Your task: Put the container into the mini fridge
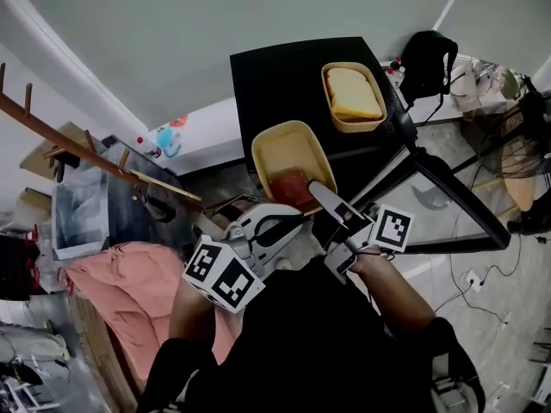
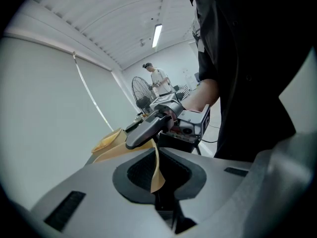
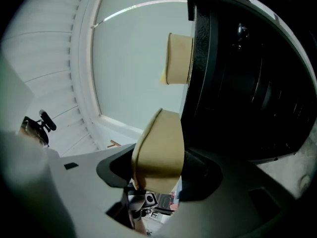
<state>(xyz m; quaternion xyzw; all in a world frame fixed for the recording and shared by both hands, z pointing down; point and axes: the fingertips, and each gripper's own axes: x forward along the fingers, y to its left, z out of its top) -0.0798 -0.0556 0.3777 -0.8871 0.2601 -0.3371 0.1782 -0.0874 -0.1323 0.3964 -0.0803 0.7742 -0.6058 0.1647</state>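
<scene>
Now you hold the container (image 1: 288, 149) in front of the mini fridge (image 1: 284, 76): left gripper (image 1: 274, 224) pinched on its thin rim, right gripper (image 1: 334, 205) clamped across its end. It looks light and bendy; grip near corners.

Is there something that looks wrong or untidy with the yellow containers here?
Slightly odd: the held container is open, without lid, and its red food lies gathered at the end nearest the left gripper and right gripper. I see no spill.

No lettering is legible; the left cube (image 1: 222, 275) and right cube (image 1: 393, 229) carry only square markers.
</scene>
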